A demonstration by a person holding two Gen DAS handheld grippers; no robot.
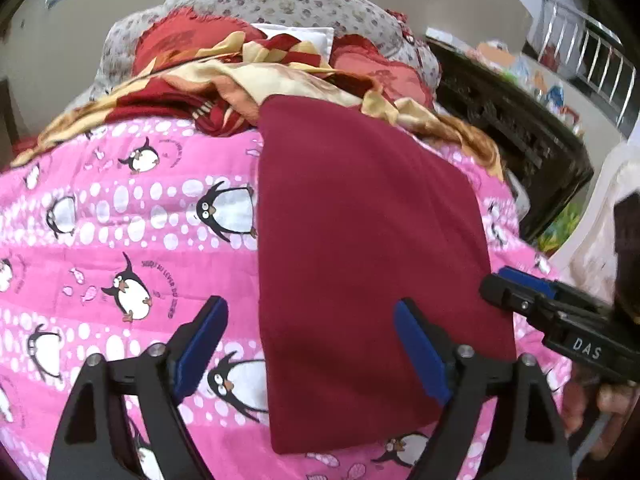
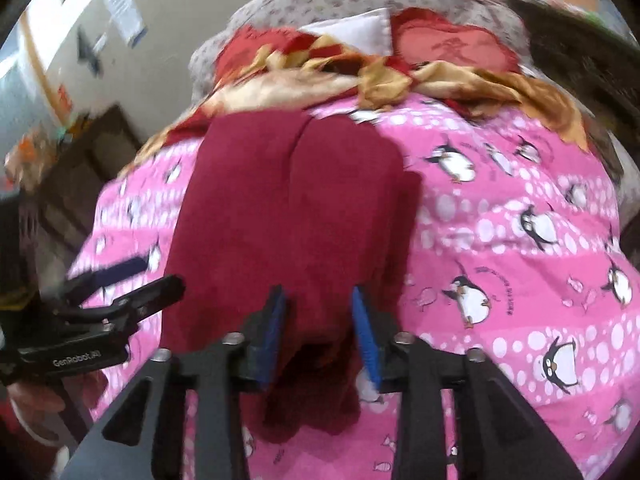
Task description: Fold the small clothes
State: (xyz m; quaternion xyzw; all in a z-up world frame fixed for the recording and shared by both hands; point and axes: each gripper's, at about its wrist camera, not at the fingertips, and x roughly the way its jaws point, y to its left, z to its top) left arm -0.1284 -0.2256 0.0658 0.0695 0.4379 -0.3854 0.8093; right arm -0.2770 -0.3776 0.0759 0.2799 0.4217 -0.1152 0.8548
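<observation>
**Right gripper (image 2: 320,332) over near hem, jaws parted**

Parted over the near edge of the maroon garment (image 1: 360,260), blue pads clear of the cloth, nothing pinched. Left gripper (image 1: 312,344) spread wide too, straddling the garment's 9 o'clock edge, empty. Garment flat on the pink penguin quilt (image 1: 120,220), long axis running toward 12 o'clock, already narrowed to a strip.

Next fold, probably: pinch both near corners through all layers, lift low, carry toward 12 o'clock, match the edges, release together. Risk: catching quilt with the hem.
</observation>
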